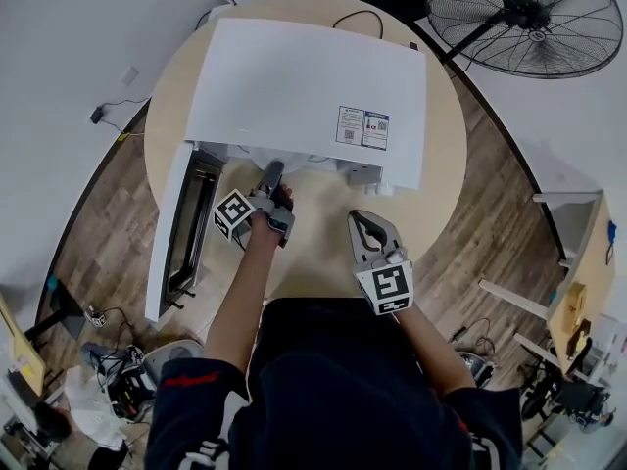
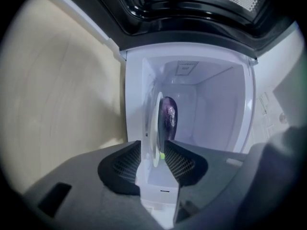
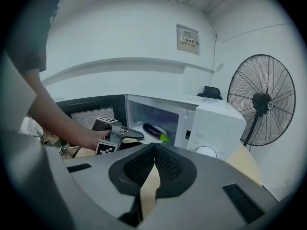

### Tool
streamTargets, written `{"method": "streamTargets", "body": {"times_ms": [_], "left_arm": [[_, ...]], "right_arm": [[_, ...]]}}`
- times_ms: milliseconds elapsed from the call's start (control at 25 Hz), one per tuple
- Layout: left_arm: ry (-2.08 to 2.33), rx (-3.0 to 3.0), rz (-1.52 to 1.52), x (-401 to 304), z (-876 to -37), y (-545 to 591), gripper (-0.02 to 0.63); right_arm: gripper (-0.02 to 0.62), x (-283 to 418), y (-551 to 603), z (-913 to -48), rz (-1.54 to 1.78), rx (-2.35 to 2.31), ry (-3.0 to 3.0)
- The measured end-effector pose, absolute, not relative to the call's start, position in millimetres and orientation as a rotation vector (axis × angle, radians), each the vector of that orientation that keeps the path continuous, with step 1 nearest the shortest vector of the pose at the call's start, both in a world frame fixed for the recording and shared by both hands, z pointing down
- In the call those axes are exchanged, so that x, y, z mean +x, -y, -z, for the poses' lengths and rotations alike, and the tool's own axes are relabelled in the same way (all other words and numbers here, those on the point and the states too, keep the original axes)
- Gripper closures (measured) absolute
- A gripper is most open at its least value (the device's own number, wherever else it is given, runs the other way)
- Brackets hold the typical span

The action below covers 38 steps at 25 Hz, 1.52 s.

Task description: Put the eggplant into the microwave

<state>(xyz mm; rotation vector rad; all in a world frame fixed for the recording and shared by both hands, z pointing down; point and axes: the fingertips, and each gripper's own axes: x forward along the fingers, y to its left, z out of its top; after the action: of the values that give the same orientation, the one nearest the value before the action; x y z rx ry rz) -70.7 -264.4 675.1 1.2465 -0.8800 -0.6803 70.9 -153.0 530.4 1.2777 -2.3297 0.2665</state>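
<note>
Bright, even room light fills the head view, leaving only a soft shadow under the microwave (image 1: 304,96) on the desk (image 1: 446,160). Both gripper views are fisheye circles with black corners, bent lines and blurred near foregrounds. In the left gripper view the cavity (image 2: 211,104) glows pale white behind the dark eggplant (image 2: 168,118), and highlights streak the glossy door (image 2: 192,13).

Glossy eggplant (image 2: 169,116); smooth white microwave (image 1: 294,86); pale wood tabletop (image 1: 323,233)
</note>
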Motion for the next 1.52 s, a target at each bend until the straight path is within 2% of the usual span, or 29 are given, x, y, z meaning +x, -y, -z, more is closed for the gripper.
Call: {"method": "streamTargets", "body": {"times_ms": [160,480,560,640,880,1520], "left_arm": [[0.862,1.283,0.653,-70.5,-669.7,259.5,0.423],[0.922,1.469,0.375,-77.8,-668.0,229.4,0.431],[0.977,1.541,0.235,-81.4,-671.0,222.6,0.468],[1.054,1.632,0.059,-86.1,-675.2,217.5,0.535],[1.270,1.848,-0.335,-98.2,-669.5,220.9,0.580],[1.332,1.953,-0.478,-85.5,-662.5,253.5,0.584]], "right_arm": [[0.584,69.8,151.0,-529.4,-0.263,1.275,2.331],[0.584,67.1,149.4,-532.3,-0.265,1.259,2.333],[0.584,65.7,148.7,-532.9,-0.266,1.251,2.336],[0.584,64.4,147.4,-534.4,-0.269,1.242,2.337],[0.584,62.9,145.9,-538.8,-0.275,1.226,2.334],[0.584,66.0,148.9,-548.3,-0.295,1.213,2.321]]}}
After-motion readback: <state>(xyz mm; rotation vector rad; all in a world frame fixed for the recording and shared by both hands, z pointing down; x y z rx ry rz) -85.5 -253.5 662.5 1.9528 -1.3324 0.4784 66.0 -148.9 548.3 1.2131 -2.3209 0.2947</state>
